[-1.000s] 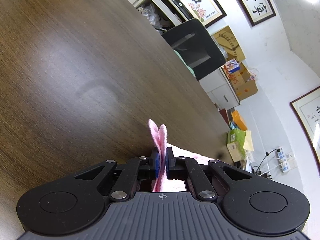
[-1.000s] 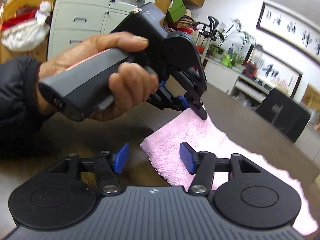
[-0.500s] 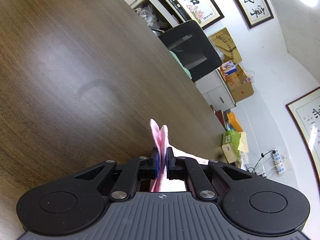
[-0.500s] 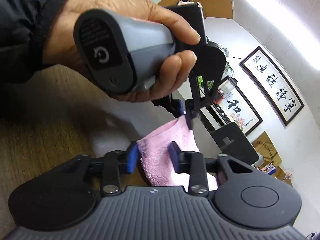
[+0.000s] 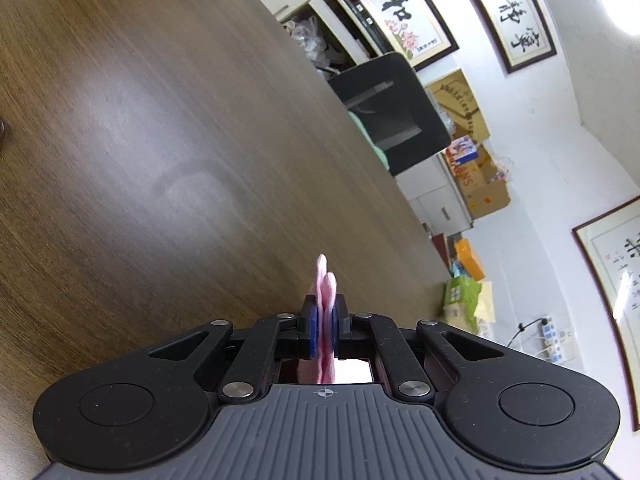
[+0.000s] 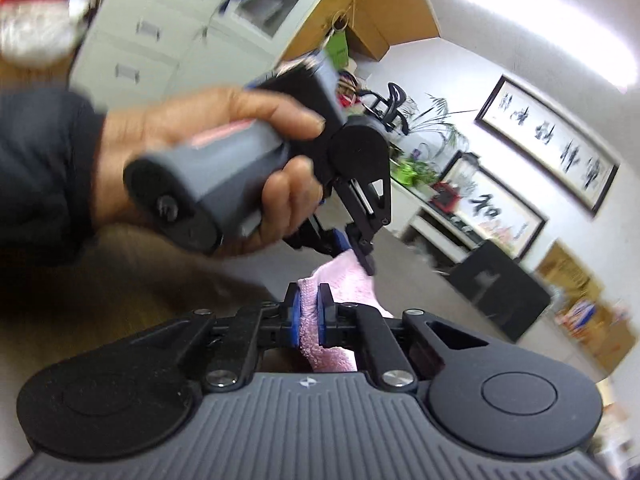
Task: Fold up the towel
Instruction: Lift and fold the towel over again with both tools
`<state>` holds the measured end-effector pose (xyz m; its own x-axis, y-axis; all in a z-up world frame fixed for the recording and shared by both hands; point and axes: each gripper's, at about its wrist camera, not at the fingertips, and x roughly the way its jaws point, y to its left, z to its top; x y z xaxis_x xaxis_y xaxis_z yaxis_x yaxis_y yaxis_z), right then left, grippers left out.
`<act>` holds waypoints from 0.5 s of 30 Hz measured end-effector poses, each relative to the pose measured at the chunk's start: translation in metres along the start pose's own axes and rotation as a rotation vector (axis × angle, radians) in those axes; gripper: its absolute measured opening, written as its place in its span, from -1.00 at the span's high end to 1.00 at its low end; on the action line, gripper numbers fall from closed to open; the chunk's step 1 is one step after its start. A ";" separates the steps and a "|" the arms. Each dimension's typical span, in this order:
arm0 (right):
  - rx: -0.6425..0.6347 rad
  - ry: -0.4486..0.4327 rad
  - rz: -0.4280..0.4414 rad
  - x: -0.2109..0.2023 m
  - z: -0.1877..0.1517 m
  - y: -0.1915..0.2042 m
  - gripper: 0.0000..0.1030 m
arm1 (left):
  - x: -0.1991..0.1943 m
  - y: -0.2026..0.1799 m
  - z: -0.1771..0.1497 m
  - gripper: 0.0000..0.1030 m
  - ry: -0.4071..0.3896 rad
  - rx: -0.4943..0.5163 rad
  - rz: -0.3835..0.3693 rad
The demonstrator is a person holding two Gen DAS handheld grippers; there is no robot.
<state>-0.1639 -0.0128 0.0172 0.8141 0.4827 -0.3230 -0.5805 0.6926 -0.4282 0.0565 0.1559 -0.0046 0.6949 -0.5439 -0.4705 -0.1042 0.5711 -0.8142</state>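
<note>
The pink towel (image 6: 348,280) hangs between my two grippers above the dark wooden table (image 5: 140,140). My left gripper (image 5: 325,312) is shut on one towel corner, whose pink edge (image 5: 323,280) sticks up between the blue pads. In the right wrist view my right gripper (image 6: 308,300) is shut on a near towel corner. The left gripper (image 6: 362,256), held in a hand (image 6: 224,128), pinches the far corner just beyond it. Most of the towel is hidden under the gripper bodies.
A black chair (image 5: 392,112) stands at the table's far edge. Cardboard boxes (image 5: 480,184) and bags sit on the floor behind it. White cabinets (image 6: 168,32) and framed calligraphy (image 6: 548,144) line the walls.
My right gripper closed from open onto the near towel corner. The towel came up off the table, and both grippers now hold it close together. The right view swung and blurred.
</note>
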 end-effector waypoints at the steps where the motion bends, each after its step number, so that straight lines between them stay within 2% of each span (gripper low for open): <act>1: 0.027 -0.009 0.009 -0.003 0.001 -0.006 0.84 | -0.002 0.000 0.000 0.88 -0.005 -0.002 -0.011; 5: 0.173 -0.044 0.030 -0.016 -0.001 -0.037 0.84 | -0.007 -0.014 -0.004 0.88 -0.027 0.013 -0.046; 7: 0.257 -0.060 0.032 -0.019 -0.006 -0.065 0.84 | -0.008 -0.026 -0.006 0.88 -0.030 0.029 -0.056; 11: 0.400 -0.084 0.013 -0.040 -0.022 -0.118 0.84 | 0.004 -0.075 -0.015 0.88 -0.018 0.119 -0.079; 15: 0.540 -0.085 -0.003 -0.050 -0.039 -0.178 0.84 | 0.035 -0.127 -0.027 0.88 0.023 0.203 -0.074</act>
<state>-0.1023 -0.1811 0.0761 0.8275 0.5060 -0.2433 -0.5047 0.8602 0.0726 0.0750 0.0483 0.0730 0.6789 -0.6014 -0.4212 0.0933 0.6396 -0.7630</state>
